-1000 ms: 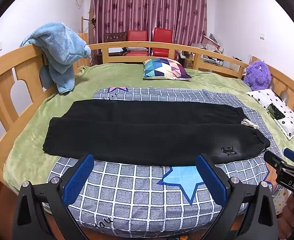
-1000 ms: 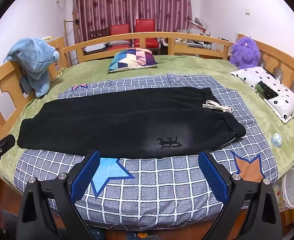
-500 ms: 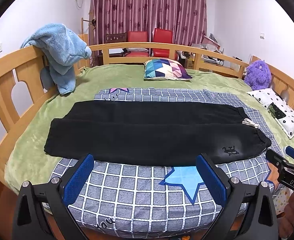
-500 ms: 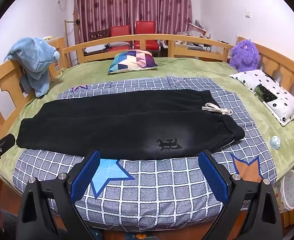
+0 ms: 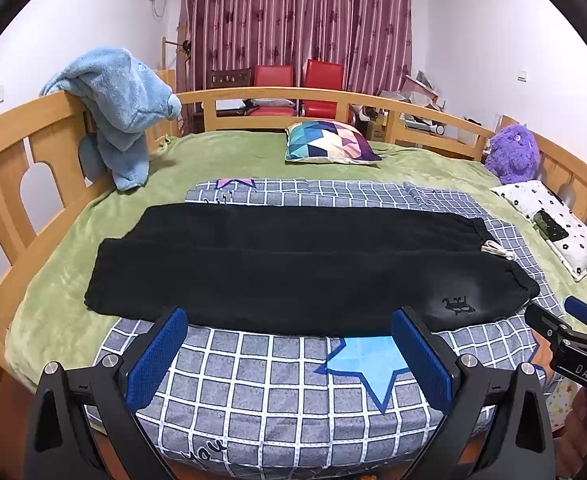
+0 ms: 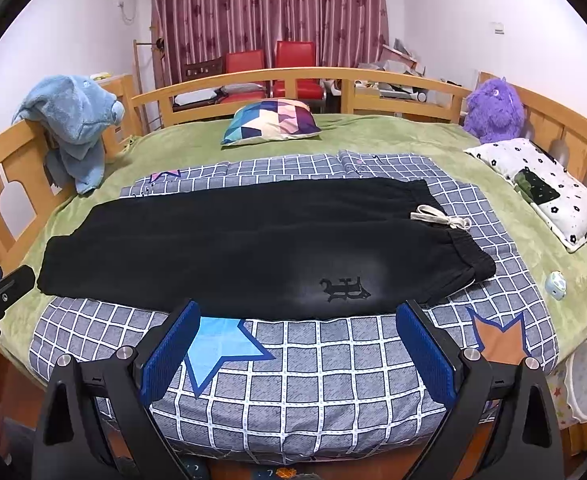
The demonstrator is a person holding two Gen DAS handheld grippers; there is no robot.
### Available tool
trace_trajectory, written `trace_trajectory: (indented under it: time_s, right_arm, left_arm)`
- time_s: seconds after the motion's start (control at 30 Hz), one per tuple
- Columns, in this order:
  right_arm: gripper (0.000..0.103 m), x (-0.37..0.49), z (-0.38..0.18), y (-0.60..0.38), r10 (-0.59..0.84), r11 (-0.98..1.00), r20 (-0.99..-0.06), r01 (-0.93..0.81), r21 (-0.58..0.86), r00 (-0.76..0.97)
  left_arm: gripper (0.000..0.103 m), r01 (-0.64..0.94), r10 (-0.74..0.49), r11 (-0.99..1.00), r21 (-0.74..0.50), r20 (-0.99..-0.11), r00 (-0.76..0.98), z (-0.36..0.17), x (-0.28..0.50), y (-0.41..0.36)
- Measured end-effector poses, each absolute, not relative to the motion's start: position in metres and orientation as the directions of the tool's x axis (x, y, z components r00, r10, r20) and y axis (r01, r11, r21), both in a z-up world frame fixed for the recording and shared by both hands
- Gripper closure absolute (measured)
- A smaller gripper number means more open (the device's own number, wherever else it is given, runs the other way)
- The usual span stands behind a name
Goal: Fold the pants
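Observation:
Black pants (image 5: pixel 293 264) lie flat across a grey checked quilt (image 5: pixel 277 392) on the bed, legs to the left, waistband with a white drawstring (image 6: pixel 441 218) to the right; they also show in the right wrist view (image 6: pixel 253 248). The two legs lie side by side. My left gripper (image 5: pixel 289 356) is open and empty, just in front of the pants' near edge. My right gripper (image 6: pixel 297 348) is open and empty, in front of the near edge by the printed logo (image 6: pixel 345 288).
A green blanket (image 5: pixel 229 152) covers the bed inside a wooden rail (image 5: pixel 9 148). A blue towel (image 5: pixel 121 104) hangs on the left rail. A patterned cushion (image 5: pixel 329 144), purple plush toy (image 6: pixel 493 108), flowered pillow (image 6: pixel 545 192) and a small round object (image 6: pixel 555 285) lie around.
Both views have shifted slightly, with the pants sitting a little farther ahead. The pants have not moved and both grippers stay open.

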State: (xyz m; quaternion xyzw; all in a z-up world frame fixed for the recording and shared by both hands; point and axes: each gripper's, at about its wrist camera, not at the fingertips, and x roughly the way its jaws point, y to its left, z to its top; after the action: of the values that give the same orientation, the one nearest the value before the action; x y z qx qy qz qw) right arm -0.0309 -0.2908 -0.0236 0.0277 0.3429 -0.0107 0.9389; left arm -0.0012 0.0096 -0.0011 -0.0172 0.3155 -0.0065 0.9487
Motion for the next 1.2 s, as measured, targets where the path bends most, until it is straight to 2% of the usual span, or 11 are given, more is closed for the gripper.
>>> trace_trajectory:
  time_s: [0.37, 0.53, 0.57, 0.63, 0.77, 0.93, 1.0, 1.07, 1.13, 1.2]
  right_arm:
    - [0.006, -0.024, -0.032, -0.288, 0.035, 0.997, -0.647, 0.014, 0.071, 0.762]
    - [0.006, -0.017, -0.042, -0.286, 0.062, 0.995, -0.62, 0.002, 0.101, 0.782]
    - [0.006, -0.014, -0.047, -0.287, 0.096, 0.991, -0.608, -0.021, 0.129, 0.788]
    - [0.009, -0.005, -0.051, -0.287, 0.136, 0.986, -0.6, -0.047, 0.162, 0.789]
    - [0.013, 0.008, -0.045, -0.288, 0.13, 0.988, -0.586, -0.055, 0.144, 0.8]
    - [0.014, 0.029, -0.042, -0.307, 0.105, 0.994, -0.603, -0.063, 0.09, 0.79]
    - [0.018, 0.035, -0.056, -0.329, 0.106, 0.992, -0.621, -0.039, 0.121, 0.777]
    - [0.032, 0.041, -0.074, -0.347, 0.096, 0.99, -0.646, -0.007, 0.139, 0.757]
    - [0.041, 0.046, -0.096, -0.366, 0.068, 0.988, -0.685, 0.045, 0.145, 0.726]
    - [0.042, 0.049, -0.119, -0.385, 0.059, 0.983, -0.72, 0.085, 0.163, 0.691]
  left_arm:
    - [0.0, 0.024, -0.056, 0.998, -0.062, -0.597, 0.801, -0.007, 0.006, 0.003]
    - [0.005, 0.06, -0.043, 0.998, 0.008, -0.59, 0.806, -0.008, 0.015, -0.003]
    - [0.009, 0.07, -0.053, 0.998, 0.006, -0.593, 0.803, -0.007, 0.018, 0.0]
    - [0.012, 0.079, -0.079, 0.997, -0.026, -0.601, 0.796, -0.004, 0.024, 0.009]
    - [0.012, 0.097, -0.095, 0.995, -0.032, -0.637, 0.765, 0.002, 0.042, 0.035]
    - [0.012, 0.023, -0.076, 0.996, -0.088, -0.658, 0.749, -0.012, 0.062, 0.081]
    - [0.012, -0.027, -0.052, 0.994, -0.105, -0.675, 0.736, -0.027, 0.073, 0.1]
    - [0.013, -0.084, -0.032, 0.988, -0.131, -0.699, 0.714, -0.044, 0.085, 0.12]
    - [0.013, -0.121, -0.035, 0.979, -0.165, -0.718, 0.695, -0.059, 0.093, 0.134]
    - [0.013, -0.155, -0.035, 0.97, -0.188, -0.737, 0.675, -0.076, 0.101, 0.146]
